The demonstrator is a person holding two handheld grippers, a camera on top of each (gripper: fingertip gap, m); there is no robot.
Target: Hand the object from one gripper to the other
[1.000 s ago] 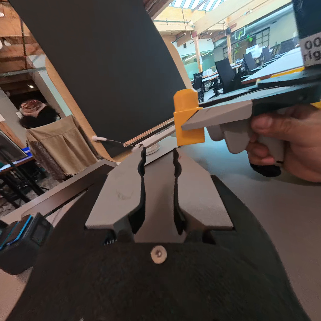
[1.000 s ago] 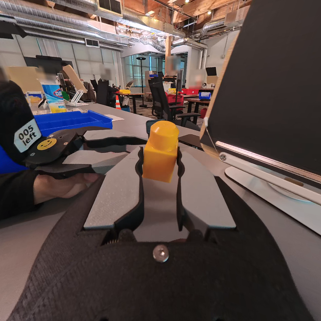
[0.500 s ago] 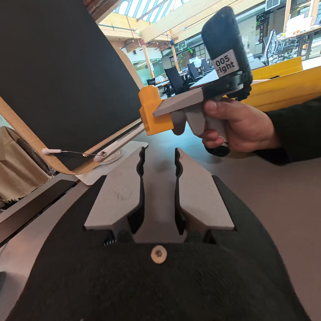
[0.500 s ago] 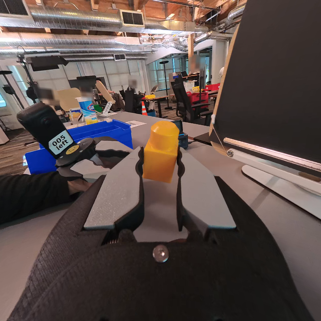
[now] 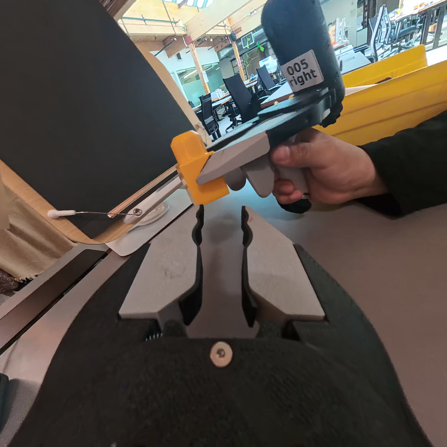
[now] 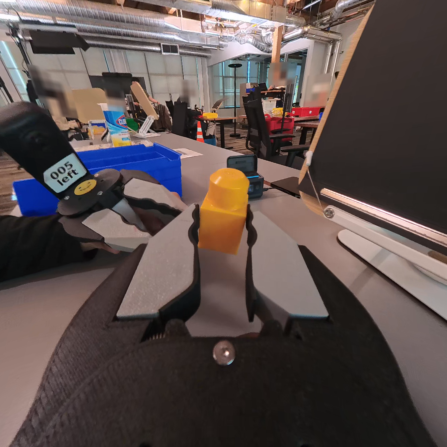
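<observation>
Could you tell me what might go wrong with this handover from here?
1. The right gripper pinches the yellow block only at its fingertips, so a bump from the open left gripper could twist it loose.
2. The block hangs above the grey table; releasing early would likely drop it.
3. The black panel stands close beside it, leaving little room.

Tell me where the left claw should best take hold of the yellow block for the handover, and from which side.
Probably the round stud on top of the yellow block. The right claw is shut on the square body's two side faces, leaving the stud and the lower body free. The block stands roughly upright, so the open left claw could come in level from the far side, facing the right claw, and close across the stud.
</observation>
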